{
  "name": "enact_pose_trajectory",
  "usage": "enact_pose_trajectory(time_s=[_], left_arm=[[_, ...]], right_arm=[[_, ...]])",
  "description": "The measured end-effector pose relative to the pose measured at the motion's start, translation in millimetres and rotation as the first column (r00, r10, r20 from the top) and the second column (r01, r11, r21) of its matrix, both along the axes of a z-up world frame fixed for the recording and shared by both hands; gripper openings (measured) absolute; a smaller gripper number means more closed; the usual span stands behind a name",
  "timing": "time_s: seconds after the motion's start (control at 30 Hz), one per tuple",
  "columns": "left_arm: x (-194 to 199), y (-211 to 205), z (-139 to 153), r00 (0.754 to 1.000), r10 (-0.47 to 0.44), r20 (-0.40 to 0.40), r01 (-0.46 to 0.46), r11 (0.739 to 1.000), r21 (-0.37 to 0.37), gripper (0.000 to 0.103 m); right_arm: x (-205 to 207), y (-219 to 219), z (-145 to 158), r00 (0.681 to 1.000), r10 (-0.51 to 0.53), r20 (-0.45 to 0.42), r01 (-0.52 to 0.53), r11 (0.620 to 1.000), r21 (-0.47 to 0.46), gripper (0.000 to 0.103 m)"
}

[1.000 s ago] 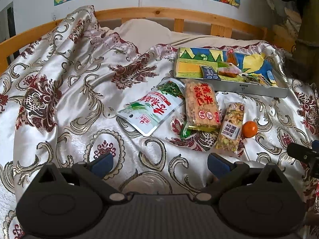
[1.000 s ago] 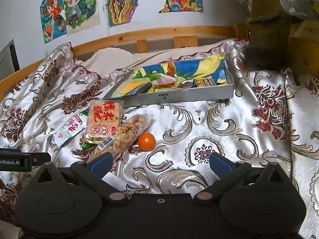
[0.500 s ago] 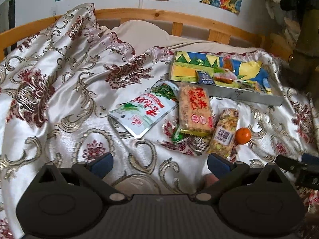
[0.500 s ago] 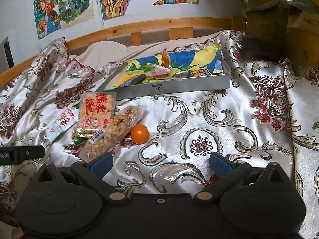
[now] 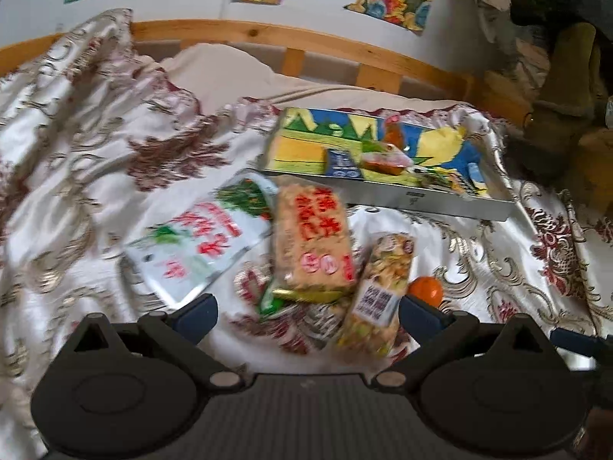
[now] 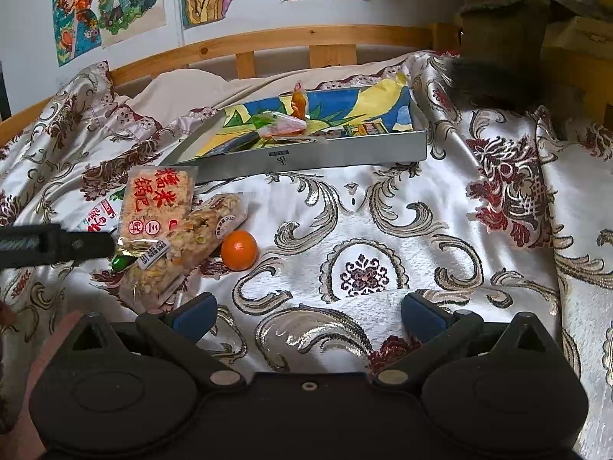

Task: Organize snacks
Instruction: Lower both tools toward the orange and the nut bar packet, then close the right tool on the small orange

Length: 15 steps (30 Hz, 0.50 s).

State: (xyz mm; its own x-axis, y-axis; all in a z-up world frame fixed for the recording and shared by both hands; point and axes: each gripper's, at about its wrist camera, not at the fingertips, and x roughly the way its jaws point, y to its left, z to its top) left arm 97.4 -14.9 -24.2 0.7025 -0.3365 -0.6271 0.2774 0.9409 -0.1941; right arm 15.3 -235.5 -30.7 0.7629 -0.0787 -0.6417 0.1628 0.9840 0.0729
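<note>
Loose snacks lie on the patterned bedspread: a white-green pouch (image 5: 199,249), a rice-cracker pack with red characters (image 5: 312,245) (image 6: 157,203), a nut bar pack (image 5: 379,295) (image 6: 187,253), a small green candy (image 6: 120,262) and an orange (image 5: 425,289) (image 6: 238,249). A grey tray (image 5: 421,203) (image 6: 345,153) with a colourful liner holds several snacks at the back. My left gripper (image 5: 306,312) is open and empty just before the packs. My right gripper (image 6: 308,314) is open and empty over bare bedspread, right of the orange.
A wooden bed rail (image 6: 291,38) runs along the back under wall posters. A pillow (image 5: 230,73) lies behind the tray. Dark clutter (image 6: 498,38) stands at the right. The left gripper's finger (image 6: 57,243) shows at the left edge of the right wrist view.
My left gripper moved forward and right toward the packs, which now sit close between its fingers. My right gripper moved forward slightly. No snack has moved.
</note>
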Motion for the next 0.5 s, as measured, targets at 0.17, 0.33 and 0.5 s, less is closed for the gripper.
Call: enact_pose_trajectory(time_s=[0.17,0.33,0.5], left_arm=[[15.6,-9.2,-7.1,0.997,-0.074,-0.025,0.073,0.997,-0.028,0.102],[24.1,-11.5,-12.6,0.996,-0.08,-0.038,0.077,0.995,-0.059,0.102],[26.7,-16.1,-16.1,0.995,-0.086,-0.045,0.083,0.995,-0.062,0.102]], right_arm=[[4.9,1.4,-2.4,1.0,0.023,0.005,-0.023,0.998,-0.062,0.102],[13.7,-4.1,-7.6,1.0,0.027,0.014,-0.026,0.998,-0.061,0.102],[22.5,-4.9,-11.4,0.999,0.035,0.019,-0.034,0.998,-0.058,0.102]])
